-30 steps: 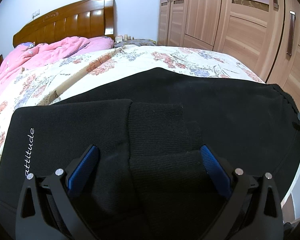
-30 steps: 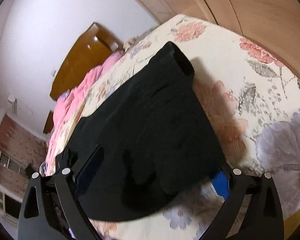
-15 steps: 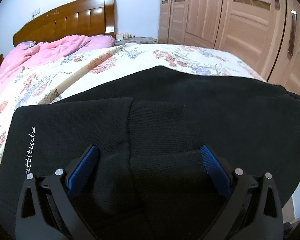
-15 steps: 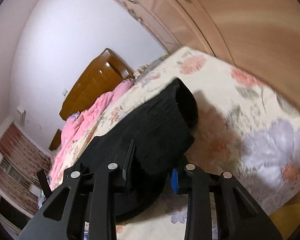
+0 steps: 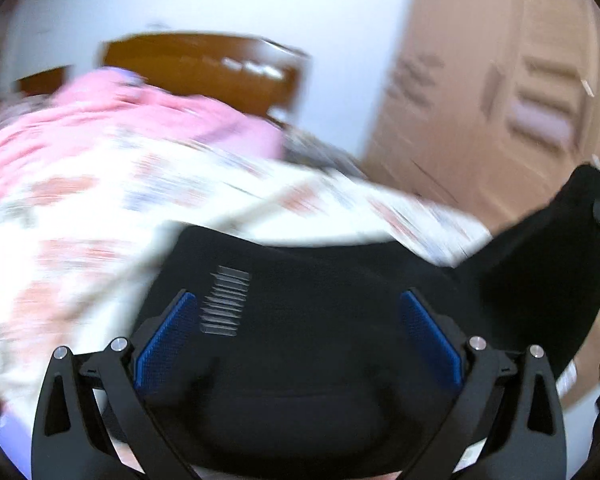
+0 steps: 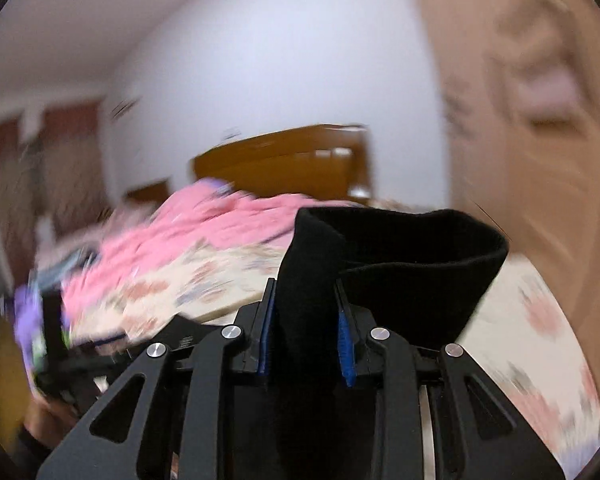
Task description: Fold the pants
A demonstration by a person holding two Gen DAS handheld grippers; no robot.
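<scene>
The black pants lie on the floral bedsheet, and their right end is lifted off the bed. My left gripper hovers over them, its jaws wide apart. Both blue pads show bare, and the white lettering sits just inside the left one. My right gripper is shut on a thick fold of the pants, which stands up above the fingers and curls to the right. Both views are blurred by motion.
A pink quilt is heaped by the wooden headboard at the far end of the bed. A tall wooden wardrobe stands along the right side. A hand shows at the lower left of the right wrist view.
My right gripper closed on the pants' end, rolled level and lifted it off the bed. My left gripper shifted left across the pants, so the lettering now lies between its fingers.
</scene>
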